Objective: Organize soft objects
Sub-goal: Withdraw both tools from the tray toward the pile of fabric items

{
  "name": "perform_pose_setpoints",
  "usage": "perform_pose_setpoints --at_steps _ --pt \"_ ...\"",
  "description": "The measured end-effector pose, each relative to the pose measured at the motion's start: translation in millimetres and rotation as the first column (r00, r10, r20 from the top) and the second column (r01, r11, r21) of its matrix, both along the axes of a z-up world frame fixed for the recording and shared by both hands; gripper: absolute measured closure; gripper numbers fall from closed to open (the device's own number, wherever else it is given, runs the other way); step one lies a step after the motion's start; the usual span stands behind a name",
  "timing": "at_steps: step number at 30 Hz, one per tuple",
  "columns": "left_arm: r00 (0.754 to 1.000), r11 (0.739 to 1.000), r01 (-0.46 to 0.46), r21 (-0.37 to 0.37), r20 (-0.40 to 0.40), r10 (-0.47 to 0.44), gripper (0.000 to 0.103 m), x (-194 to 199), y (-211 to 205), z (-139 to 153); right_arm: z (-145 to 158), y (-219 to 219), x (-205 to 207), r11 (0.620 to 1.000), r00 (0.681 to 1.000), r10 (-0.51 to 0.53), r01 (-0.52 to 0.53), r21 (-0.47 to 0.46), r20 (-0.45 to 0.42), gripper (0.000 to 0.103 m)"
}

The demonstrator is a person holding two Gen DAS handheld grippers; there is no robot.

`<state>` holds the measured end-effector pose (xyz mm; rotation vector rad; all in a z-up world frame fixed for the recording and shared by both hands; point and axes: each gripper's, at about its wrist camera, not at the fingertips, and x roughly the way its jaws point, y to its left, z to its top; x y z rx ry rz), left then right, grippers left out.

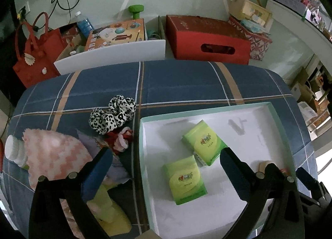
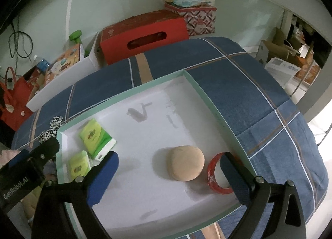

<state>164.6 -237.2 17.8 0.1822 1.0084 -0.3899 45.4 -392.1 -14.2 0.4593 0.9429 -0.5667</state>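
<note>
A shallow white tray with a mint rim (image 1: 207,110) (image 2: 132,91) lies on the blue plaid cloth. Two green tissue packs (image 1: 204,142) (image 1: 183,179) lie in its left part; they also show in the right wrist view (image 2: 96,136) (image 2: 78,164). A tan round soft bun (image 2: 186,163) and a red tape ring (image 2: 217,178) lie in the tray. Left of the tray lie a leopard-print scrunchie (image 1: 113,113), a red-white scrunchie (image 1: 121,139), a pink fluffy cloth (image 1: 54,156) and yellow soft items (image 1: 108,203). My left gripper (image 1: 166,160) is open over the tray's left edge. My right gripper (image 2: 170,162) is open, empty, just before the bun.
A white bottle (image 1: 14,151) lies at the cloth's left edge. Behind the table stand a red box (image 1: 209,37), a white bin with a toy box (image 1: 116,37), a red bag (image 1: 35,52) and patterned boxes (image 1: 259,42).
</note>
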Motion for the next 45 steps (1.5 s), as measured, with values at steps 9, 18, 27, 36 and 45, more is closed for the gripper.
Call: perform_pose_setpoints --at_steps 9,18,27,36,45 --pt "1.000 0.999 -0.011 -0.033 0.026 0.012 0.000 -7 15 20 16 8 -3 0.999 1.000 0.013 -0.013 -0.053 0.009 0.003" --pt "0.993 0.998 -0.026 -0.056 0.110 0.032 0.000 -30 45 45 34 23 -6 0.994 0.998 0.045 -0.040 -0.106 0.044 0.003" --pt "0.988 0.995 -0.080 -0.055 0.128 0.086 0.000 -39 77 51 37 52 3 0.986 0.991 0.128 -0.122 -0.113 0.042 0.003" --pt "0.977 0.984 -0.173 -0.041 0.116 0.177 0.000 -52 124 41 29 91 6 0.971 0.973 0.229 -0.225 -0.086 0.036 0.003" --pt "0.963 0.968 -0.251 -0.028 0.097 0.253 0.000 -56 171 30 24 137 7 0.940 0.942 0.334 -0.331 -0.082 0.027 0.003"
